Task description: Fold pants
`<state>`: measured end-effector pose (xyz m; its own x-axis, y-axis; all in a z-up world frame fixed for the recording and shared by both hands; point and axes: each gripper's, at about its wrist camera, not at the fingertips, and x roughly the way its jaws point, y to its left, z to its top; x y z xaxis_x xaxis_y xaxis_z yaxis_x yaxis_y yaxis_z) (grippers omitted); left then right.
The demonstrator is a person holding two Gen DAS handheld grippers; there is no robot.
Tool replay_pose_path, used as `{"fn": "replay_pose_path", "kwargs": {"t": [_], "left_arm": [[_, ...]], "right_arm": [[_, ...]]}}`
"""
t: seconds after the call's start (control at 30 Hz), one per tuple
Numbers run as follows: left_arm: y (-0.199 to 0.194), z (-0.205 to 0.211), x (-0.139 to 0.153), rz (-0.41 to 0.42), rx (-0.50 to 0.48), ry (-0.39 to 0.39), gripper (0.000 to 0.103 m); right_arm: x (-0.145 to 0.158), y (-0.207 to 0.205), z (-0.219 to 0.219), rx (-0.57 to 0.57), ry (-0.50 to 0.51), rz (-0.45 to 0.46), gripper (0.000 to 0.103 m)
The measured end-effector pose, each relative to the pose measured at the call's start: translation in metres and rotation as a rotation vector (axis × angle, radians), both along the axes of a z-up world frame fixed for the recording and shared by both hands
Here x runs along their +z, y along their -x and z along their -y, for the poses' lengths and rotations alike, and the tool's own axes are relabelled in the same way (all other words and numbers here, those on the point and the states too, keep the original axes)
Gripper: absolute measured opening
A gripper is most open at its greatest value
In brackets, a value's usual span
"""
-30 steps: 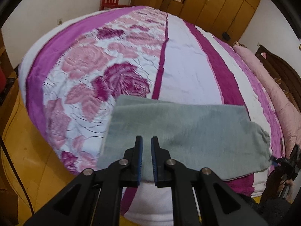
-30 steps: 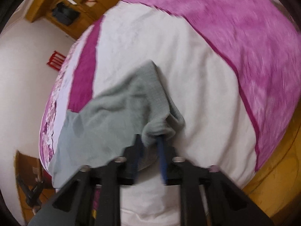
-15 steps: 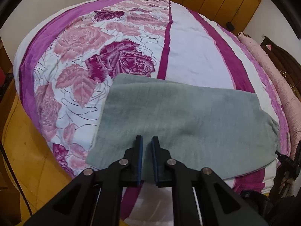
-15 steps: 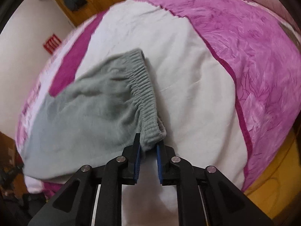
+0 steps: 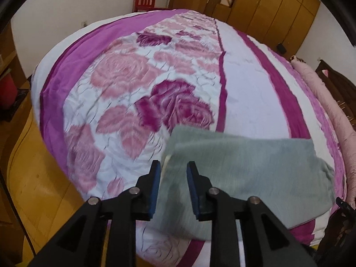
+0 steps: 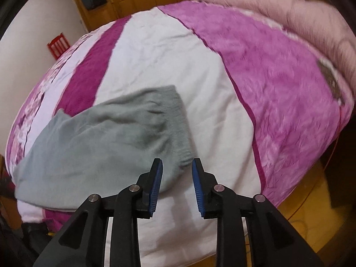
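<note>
So this is the let-go right after a fold: the grey pants [image 5: 244, 166] lie flat in a doubled-over rectangle along the near edge of the bed [image 5: 244, 89]. Both claws have just been opening. The left gripper [image 5: 171, 173] is parted a bit with the cloth edge between the jaws, not pinched, and the right gripper [image 6: 176, 173] likewise at the waistband corner [image 6: 184, 153]. I'd guess the next move is backing off and regripping for fold 2.

Pants [image 6: 100, 146] motion-blurred, fabric detail unclear
</note>
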<state>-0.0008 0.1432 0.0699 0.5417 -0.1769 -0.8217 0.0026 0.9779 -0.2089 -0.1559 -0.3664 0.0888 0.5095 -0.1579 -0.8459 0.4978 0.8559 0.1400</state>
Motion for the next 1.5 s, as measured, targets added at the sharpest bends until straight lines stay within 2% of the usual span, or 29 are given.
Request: {"fn": "replay_pose_path", "kwargs": {"t": [0.03, 0.1, 0.17, 0.33, 0.4, 0.43, 0.5, 0.67, 0.73, 0.83, 1.07, 1.13, 1.17, 1.2, 1.23, 1.33, 1.37, 1.43, 1.5], "left_arm": [[-0.004, 0.001, 0.001, 0.009, -0.008, 0.009, 0.03], [-0.012, 0.005, 0.003, 0.03, -0.017, 0.025, 0.051], [-0.02, 0.009, 0.002, 0.043, -0.017, 0.026, 0.055], [-0.037, 0.019, -0.009, 0.033, -0.029, 0.01, 0.053], [-0.039, 0.021, -0.013, 0.037, -0.028, 0.011, 0.037], [-0.04, 0.022, -0.016, 0.028, -0.032, 0.018, 0.035], [-0.041, 0.022, -0.022, 0.009, -0.031, 0.025, 0.035], [-0.034, 0.023, -0.036, -0.025, -0.027, 0.075, 0.035], [-0.031, 0.025, -0.038, -0.026, -0.027, 0.067, 0.035], [-0.028, 0.027, -0.04, -0.026, -0.016, 0.042, 0.04], [-0.023, 0.028, -0.045, -0.034, -0.003, 0.041, 0.043], [-0.022, 0.028, -0.043, -0.028, 0.001, 0.049, 0.035], [-0.02, 0.027, -0.042, -0.022, 0.004, 0.053, 0.025], [-0.017, 0.028, -0.039, -0.011, 0.006, 0.055, 0.02], [-0.013, 0.029, -0.035, 0.005, 0.002, 0.057, 0.017], [0.002, 0.034, -0.022, 0.053, -0.053, 0.093, 0.016], [0.008, 0.037, -0.017, 0.059, -0.097, 0.133, 0.017], [0.018, 0.045, -0.012, 0.041, -0.199, 0.21, 0.021], [0.025, 0.052, -0.011, 0.026, -0.259, 0.222, 0.029]], "right_arm": [[0.002, -0.003, -0.005, 0.017, 0.013, -0.002, 0.035], [0.004, -0.01, -0.019, 0.065, 0.047, -0.016, 0.039], [-0.002, -0.019, -0.032, 0.103, 0.081, -0.042, 0.04], [-0.035, -0.033, -0.046, 0.137, 0.053, -0.105, 0.04], [-0.045, -0.035, -0.051, 0.142, 0.079, -0.126, 0.04], [-0.047, -0.036, -0.052, 0.146, 0.093, -0.126, 0.041], [-0.048, -0.035, -0.055, 0.159, 0.114, -0.122, 0.043], [-0.052, -0.033, -0.055, 0.164, 0.085, -0.091, 0.053], [-0.053, -0.034, -0.057, 0.175, 0.088, -0.079, 0.061], [-0.056, -0.036, -0.064, 0.199, 0.118, -0.089, 0.067], [-0.057, -0.036, -0.061, 0.193, 0.089, -0.069, 0.071], [-0.057, -0.036, -0.062, 0.196, 0.096, -0.068, 0.071], [-0.057, -0.035, -0.063, 0.197, 0.1, -0.066, 0.071], [-0.057, -0.035, -0.064, 0.198, 0.104, -0.065, 0.071], [-0.057, -0.035, -0.064, 0.197, 0.105, -0.064, 0.071], [-0.058, -0.035, -0.064, 0.196, 0.105, -0.061, 0.071], [-0.058, -0.034, -0.064, 0.196, 0.105, -0.061, 0.071], [-0.058, -0.034, -0.064, 0.196, 0.106, -0.061, 0.071], [-0.057, -0.034, -0.063, 0.196, 0.106, -0.061, 0.071]]}}
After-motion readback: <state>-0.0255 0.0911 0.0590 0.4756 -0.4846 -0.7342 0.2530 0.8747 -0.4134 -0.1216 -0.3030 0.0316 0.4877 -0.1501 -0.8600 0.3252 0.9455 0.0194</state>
